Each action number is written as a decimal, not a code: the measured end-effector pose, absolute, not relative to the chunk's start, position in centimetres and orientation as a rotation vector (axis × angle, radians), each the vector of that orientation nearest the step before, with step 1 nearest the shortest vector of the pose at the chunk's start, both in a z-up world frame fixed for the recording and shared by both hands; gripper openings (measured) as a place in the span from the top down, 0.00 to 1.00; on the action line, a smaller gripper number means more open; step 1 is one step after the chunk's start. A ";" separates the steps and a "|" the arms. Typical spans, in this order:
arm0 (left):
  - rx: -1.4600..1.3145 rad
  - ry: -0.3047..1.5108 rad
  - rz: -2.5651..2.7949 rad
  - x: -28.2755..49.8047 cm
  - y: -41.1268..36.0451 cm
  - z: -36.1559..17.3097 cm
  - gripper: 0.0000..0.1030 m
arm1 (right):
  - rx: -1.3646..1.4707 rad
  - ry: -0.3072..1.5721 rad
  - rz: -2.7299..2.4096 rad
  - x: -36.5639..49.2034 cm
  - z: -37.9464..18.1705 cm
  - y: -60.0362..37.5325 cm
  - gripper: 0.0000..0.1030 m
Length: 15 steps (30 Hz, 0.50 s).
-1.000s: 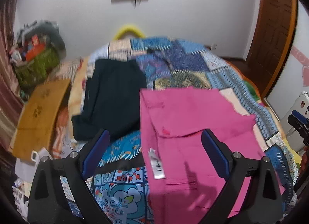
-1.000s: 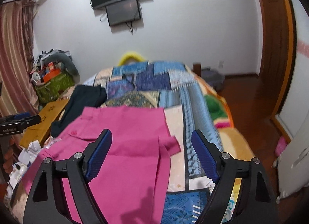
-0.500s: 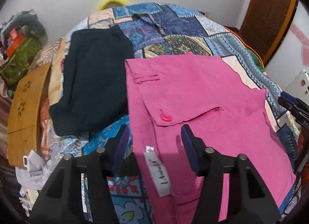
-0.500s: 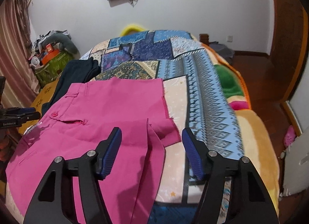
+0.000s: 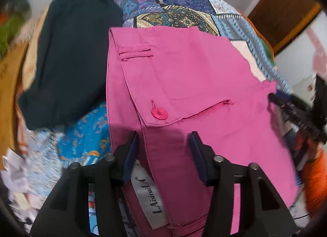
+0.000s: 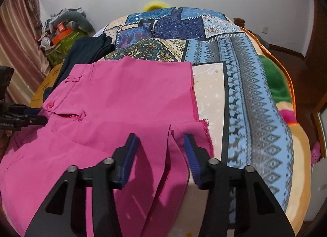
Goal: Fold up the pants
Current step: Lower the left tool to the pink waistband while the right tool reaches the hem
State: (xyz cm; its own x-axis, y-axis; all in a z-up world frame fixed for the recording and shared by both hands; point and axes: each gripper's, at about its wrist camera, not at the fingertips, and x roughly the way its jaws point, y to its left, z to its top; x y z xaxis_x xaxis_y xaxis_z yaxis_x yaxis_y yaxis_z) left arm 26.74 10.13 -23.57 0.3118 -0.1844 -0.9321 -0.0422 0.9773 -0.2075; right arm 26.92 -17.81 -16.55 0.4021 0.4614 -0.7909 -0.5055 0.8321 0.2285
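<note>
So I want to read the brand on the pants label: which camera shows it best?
The left wrist view. The white label lies close under the left gripper, at the waistband of the pink pants, large enough to show its lettering. The right wrist view shows the pants but not the label.

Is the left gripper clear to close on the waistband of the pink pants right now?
Probably yes. The left gripper is open with the pink pants waistband running between its fingers. Only the white brand label sits nearby; the dark garment lies off to the side.
</note>
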 end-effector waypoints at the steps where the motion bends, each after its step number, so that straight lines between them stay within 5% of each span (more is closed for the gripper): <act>1: -0.232 1.253 -0.095 26.8 10.4 -23.6 0.61 | -0.044 0.985 0.617 27.2 -16.5 -17.9 0.65; 3: -0.271 1.251 -0.101 26.9 10.8 -23.7 0.68 | -0.030 0.987 0.624 27.5 -16.5 -17.9 0.71; 5: -0.260 1.246 -0.075 26.7 10.7 -23.5 0.87 | -0.033 0.995 0.629 27.7 -16.8 -17.8 0.76; 7: -0.250 1.234 -0.074 26.4 10.6 -23.4 0.91 | -0.053 1.003 0.624 27.7 -17.1 -17.6 0.92; 15: -0.122 1.186 -0.017 25.2 10.2 -22.6 0.95 | -0.113 0.985 0.619 27.6 -17.2 -17.3 0.97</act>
State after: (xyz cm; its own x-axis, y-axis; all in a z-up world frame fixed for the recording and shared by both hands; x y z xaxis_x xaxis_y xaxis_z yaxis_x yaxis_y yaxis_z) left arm 25.17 10.22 -22.64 0.3759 -0.0774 -0.9234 -0.0511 0.9933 -0.1041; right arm 27.55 -17.35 -17.22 0.3965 0.4380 -0.8068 -0.5373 0.8233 0.1830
